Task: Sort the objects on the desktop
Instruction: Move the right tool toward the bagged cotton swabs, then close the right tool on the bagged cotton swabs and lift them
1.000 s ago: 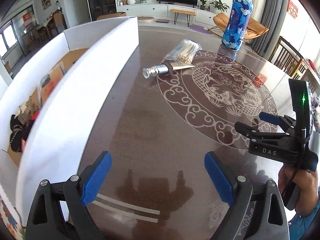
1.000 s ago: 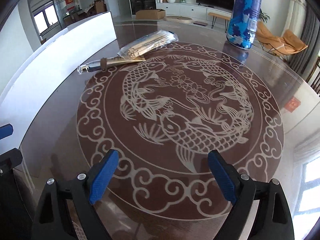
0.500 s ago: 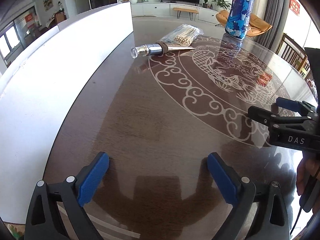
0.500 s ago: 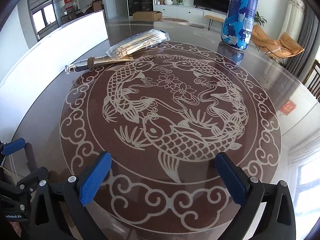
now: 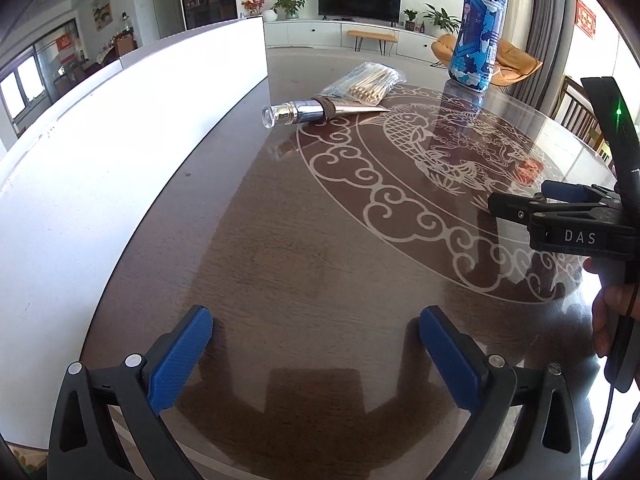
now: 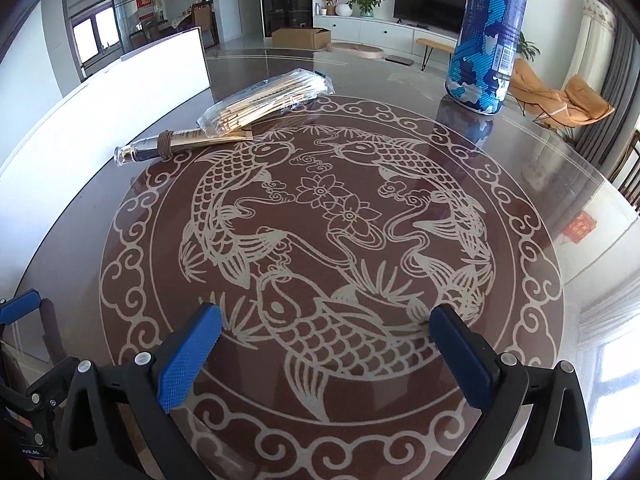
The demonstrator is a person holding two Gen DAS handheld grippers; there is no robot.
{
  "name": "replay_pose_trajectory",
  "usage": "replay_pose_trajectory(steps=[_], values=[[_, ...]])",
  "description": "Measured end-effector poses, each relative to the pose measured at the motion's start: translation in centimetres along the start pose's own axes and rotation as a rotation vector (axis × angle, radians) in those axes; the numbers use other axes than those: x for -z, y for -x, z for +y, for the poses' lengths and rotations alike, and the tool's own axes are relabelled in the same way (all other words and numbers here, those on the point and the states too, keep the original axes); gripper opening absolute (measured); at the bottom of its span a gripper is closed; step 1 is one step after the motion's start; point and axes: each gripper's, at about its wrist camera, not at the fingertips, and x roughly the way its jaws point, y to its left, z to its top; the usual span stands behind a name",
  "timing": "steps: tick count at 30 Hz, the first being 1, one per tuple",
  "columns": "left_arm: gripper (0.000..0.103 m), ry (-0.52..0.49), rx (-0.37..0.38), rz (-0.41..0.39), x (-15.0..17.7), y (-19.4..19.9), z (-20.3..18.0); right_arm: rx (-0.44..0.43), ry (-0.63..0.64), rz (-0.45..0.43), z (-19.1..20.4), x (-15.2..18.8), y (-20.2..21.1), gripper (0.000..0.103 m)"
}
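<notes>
A silver tube with a clear cap [image 5: 316, 111] [image 6: 176, 145] lies on the dark glass table [image 5: 304, 248], far ahead of both grippers. Against its tail rests a clear bag of wooden sticks [image 5: 368, 82] [image 6: 268, 98]. Farther right stands a blue patterned bottle [image 5: 477, 28] [image 6: 490, 36], upright. My left gripper [image 5: 316, 344] hangs open over bare table with nothing between its blue pads. My right gripper [image 6: 326, 344] is open too, above the fish pattern; in the left wrist view it shows at the right edge [image 5: 560, 204], held by a hand.
A white box wall [image 5: 120, 128] [image 6: 104, 108] runs along the table's left side. The table's curved right edge [image 6: 592, 216] drops off toward chairs. A small red card [image 6: 579, 228] shows beneath the glass at the right.
The left gripper has sunk toward the table, so the box's inside is out of sight behind its wall. Both grippers' jaws have spread a little wider. The right gripper has shifted slightly.
</notes>
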Motion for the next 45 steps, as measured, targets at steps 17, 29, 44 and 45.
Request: replay_pose_trajectory(steps=[17, 29, 44, 45], values=[[0.103, 0.002, -0.001, -0.002, -0.1, -0.1, 0.0, -0.011, 0.014, 0.005, -0.9, -1.0, -0.7, 0.103], [0.103, 0.002, -0.001, -0.003, -0.1, -0.1, 0.0, -0.11, -0.153, 0.12, -3.3, -11.6, -5.7, 0.103], [0.103, 0.001, 0.001, -0.004, -0.3, -0.3, 0.0, -0.034, -0.068, 0.182, 5.0, -22.1, -13.9, 0.103], [0.103, 0.0, 0.002, -0.004, -0.3, -0.3, 0.0, -0.013, -0.049, 0.172, 5.2, -21.9, -13.8, 0.102]])
